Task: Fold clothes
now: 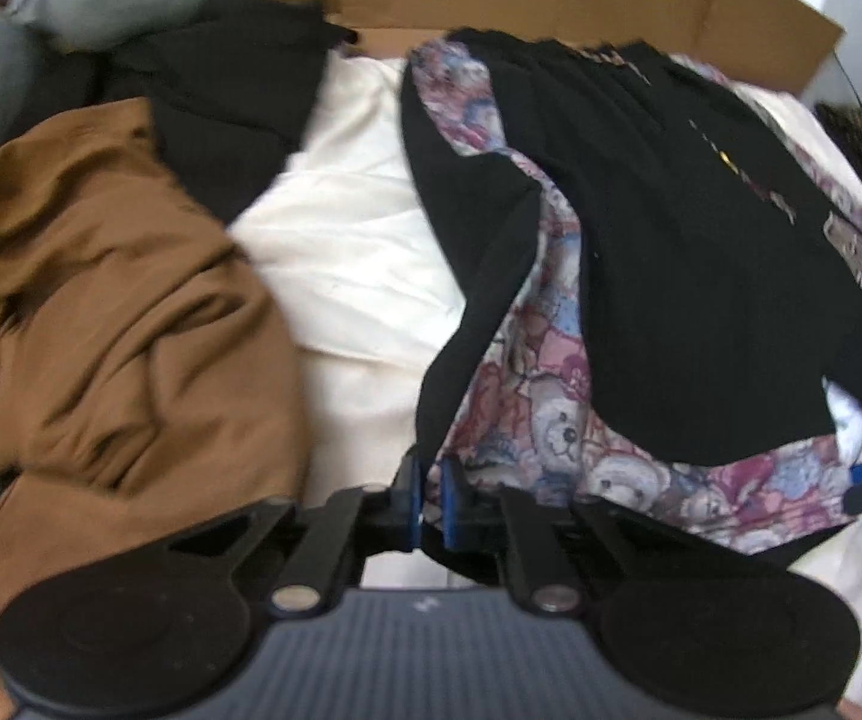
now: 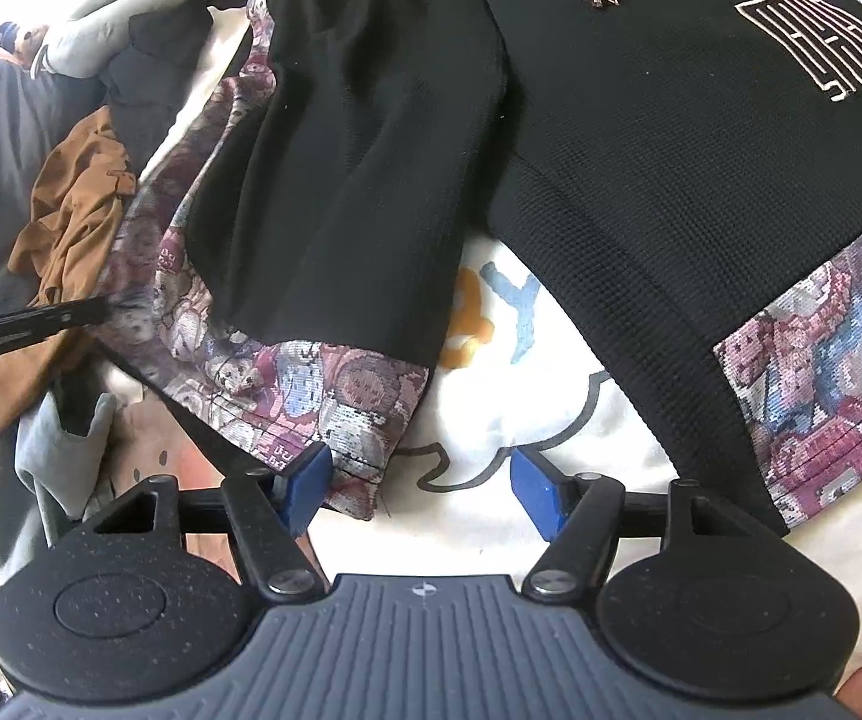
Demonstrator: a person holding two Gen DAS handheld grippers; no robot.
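Blue-padded left gripper [image 1: 429, 501] is clamped on the black garment's [image 1: 701, 276] patterned hem on the bed [image 1: 347, 252]; right gripper [image 2: 422, 495] hangs over the sleeve cuff [image 2: 335, 414], jaws apart. Lifting one-sided could bunch the cloth.

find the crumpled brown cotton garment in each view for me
Left wrist view: the crumpled brown cotton garment fills the left side, beside the cream bedsheet.
Right wrist view: it sits small at the left edge, behind the other tongs.
Shared landmark: the black top with teddy-bear patterned trim, to the garment's right in both.
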